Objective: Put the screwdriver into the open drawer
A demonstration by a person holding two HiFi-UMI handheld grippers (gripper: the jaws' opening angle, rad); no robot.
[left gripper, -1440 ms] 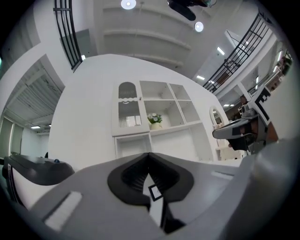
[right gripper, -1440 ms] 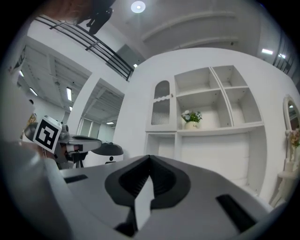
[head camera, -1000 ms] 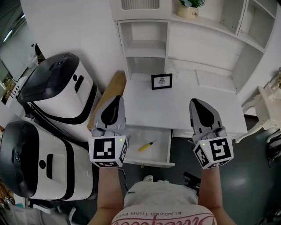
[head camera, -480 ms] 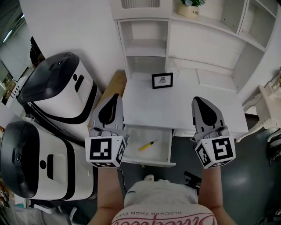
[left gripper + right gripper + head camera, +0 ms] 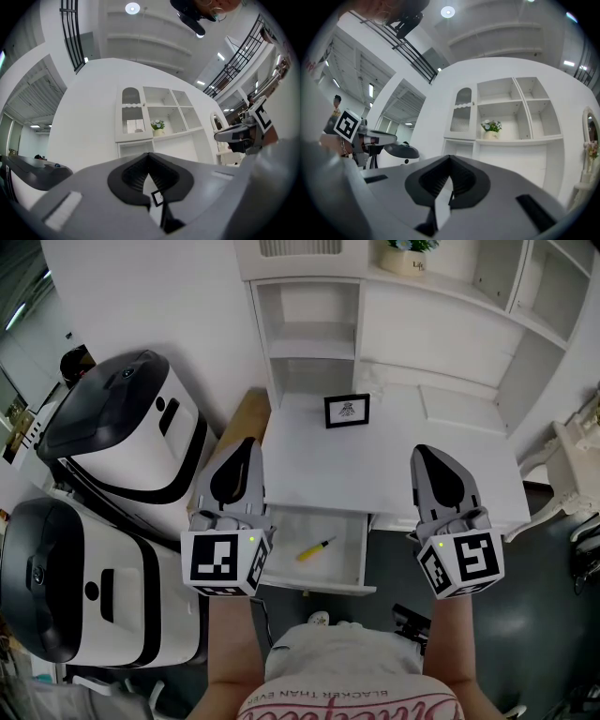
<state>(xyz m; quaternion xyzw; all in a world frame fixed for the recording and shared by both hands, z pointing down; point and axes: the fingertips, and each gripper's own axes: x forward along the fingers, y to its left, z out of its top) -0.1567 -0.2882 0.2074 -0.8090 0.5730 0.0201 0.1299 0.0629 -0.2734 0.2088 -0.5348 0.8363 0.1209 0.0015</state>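
Note:
A yellow-handled screwdriver (image 5: 314, 549) lies inside the open white drawer (image 5: 319, 588) under the desk's front edge. My left gripper (image 5: 247, 445) hovers over the desk's left front corner, to the left of the drawer and above it. It is shut and holds nothing. My right gripper (image 5: 422, 453) hovers over the desk's right front part, also shut and holding nothing. In the left gripper view the jaws (image 5: 150, 155) meet with nothing between them. The right gripper view shows the same closed jaws (image 5: 450, 159). Both grippers point roughly level toward the shelf unit.
On the white desk (image 5: 394, 474) stands a small black picture frame (image 5: 346, 412). Behind it is a shelf unit with a potted plant (image 5: 405, 257). Two large white-and-black machines (image 5: 122, 427) (image 5: 66, 577) stand at the left. A white chair (image 5: 572, 465) stands at the right.

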